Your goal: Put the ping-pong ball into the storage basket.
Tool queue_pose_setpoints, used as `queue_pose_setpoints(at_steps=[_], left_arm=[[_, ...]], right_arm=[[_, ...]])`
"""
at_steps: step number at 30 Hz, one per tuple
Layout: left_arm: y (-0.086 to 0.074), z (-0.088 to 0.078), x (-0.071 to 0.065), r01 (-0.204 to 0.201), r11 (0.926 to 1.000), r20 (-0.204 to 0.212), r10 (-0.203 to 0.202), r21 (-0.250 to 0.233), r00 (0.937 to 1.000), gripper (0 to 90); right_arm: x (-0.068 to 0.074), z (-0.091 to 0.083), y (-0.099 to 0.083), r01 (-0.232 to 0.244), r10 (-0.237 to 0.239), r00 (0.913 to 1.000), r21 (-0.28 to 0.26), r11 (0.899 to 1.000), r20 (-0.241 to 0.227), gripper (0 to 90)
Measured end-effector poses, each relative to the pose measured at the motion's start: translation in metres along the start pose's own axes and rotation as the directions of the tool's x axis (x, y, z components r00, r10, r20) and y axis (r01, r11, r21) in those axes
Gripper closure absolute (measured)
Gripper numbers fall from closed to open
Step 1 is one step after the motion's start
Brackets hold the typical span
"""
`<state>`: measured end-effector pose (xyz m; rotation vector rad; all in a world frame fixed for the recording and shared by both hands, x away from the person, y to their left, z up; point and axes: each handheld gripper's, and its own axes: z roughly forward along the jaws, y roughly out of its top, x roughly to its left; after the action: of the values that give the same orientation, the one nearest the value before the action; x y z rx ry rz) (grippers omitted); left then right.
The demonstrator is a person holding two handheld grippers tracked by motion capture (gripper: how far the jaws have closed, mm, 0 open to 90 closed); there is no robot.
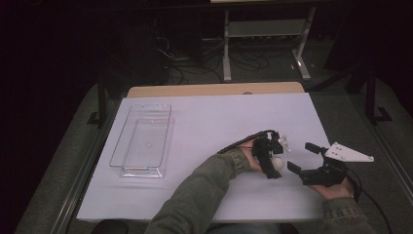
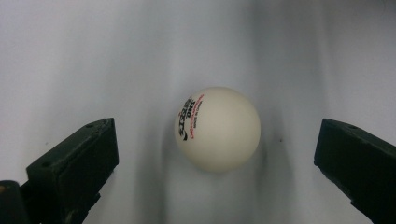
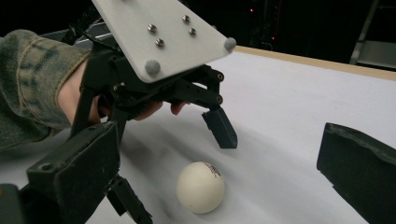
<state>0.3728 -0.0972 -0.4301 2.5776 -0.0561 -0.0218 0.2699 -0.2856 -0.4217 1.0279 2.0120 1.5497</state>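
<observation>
A white ping-pong ball (image 1: 276, 163) with red and black print rests on the white table (image 1: 195, 195), right of centre. My left gripper (image 1: 275, 157) stands open over it, one jaw on each side and neither touching. From the left gripper view, the ball (image 2: 217, 128) sits midway between the spread jaws of that gripper (image 2: 218, 142). My right gripper (image 1: 301, 157) is open just right of the ball and holds nothing. The right gripper view has the ball (image 3: 201, 186) ahead of the right gripper (image 3: 217, 161), straddled by the left gripper (image 3: 176, 164).
A clear plastic tray (image 1: 117, 146), with nothing in it, lies on the left half of the table. The table's wooden far edge (image 1: 214, 89) runs behind it. Cables and a metal stand (image 1: 265, 29) are on the dark floor beyond.
</observation>
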Motion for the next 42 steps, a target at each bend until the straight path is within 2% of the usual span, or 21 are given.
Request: queue_pose_setpoints(at_steps=[4, 7, 10, 12, 16, 24, 29, 35, 42], left_arm=[[0.0, 0.002, 0.0, -0.006, 1.0, 0.008, 0.006, 0.004, 1.0, 0.0], [0.0, 0.004, 0.0, -0.009, 0.9999, 0.006, 0.009, 0.006, 0.9999, 5.8], [0.0, 0.005, -0.002, -0.019, 0.9998, -0.002, 0.019, 0.01, 0.9998, 7.5], [0.0, 0.004, -0.002, -0.023, 0.9997, 0.0, 0.023, 0.0, 0.9997, 15.2], [0.001, 0.002, -0.001, -0.025, 0.9997, 0.004, 0.025, -0.008, 0.9997, 23.0], [0.001, 0.001, -0.001, -0.001, 0.9997, 0.008, 0.002, -0.023, 1.0, 38.0], [0.002, 0.0, -0.001, -0.003, 0.9996, 0.011, 0.003, -0.027, 0.9999, 50.3], [0.002, -0.001, -0.003, -0.014, 0.9998, 0.03, 0.015, -0.017, 0.9994, 51.0], [0.003, -0.006, -0.002, -0.011, 0.9997, 0.017, 0.011, -0.021, 0.9998, 51.1]], right_arm=[[0.0, 0.001, 0.0, 0.004, -0.004, 1.0, 0.006, 1.0, -0.003, 0.0], [0.001, 0.001, 0.0, 0.004, -0.003, 1.0, 0.009, 1.0, -0.005, 0.0], [0.001, 0.001, 0.0, 0.002, -0.002, 1.0, 0.011, 1.0, -0.004, 0.0], [0.001, 0.001, 0.0, 0.003, -0.003, 1.0, 0.01, 1.0, -0.004, 0.0], [0.001, 0.001, -0.001, 0.001, -0.001, 1.0, 0.011, 1.0, -0.006, 0.0], [0.0, 0.001, -0.001, -0.001, 0.001, 1.0, 0.006, 1.0, -0.002, 0.0], [0.0, 0.001, -0.001, 0.0, 0.0, 1.0, 0.006, 1.0, -0.003, 0.0], [0.0, 0.001, -0.001, -0.002, 0.002, 1.0, 0.005, 1.0, -0.002, 0.0], [0.0, 0.002, -0.001, -0.007, 0.007, 1.0, 0.009, 1.0, -0.004, 0.0]])
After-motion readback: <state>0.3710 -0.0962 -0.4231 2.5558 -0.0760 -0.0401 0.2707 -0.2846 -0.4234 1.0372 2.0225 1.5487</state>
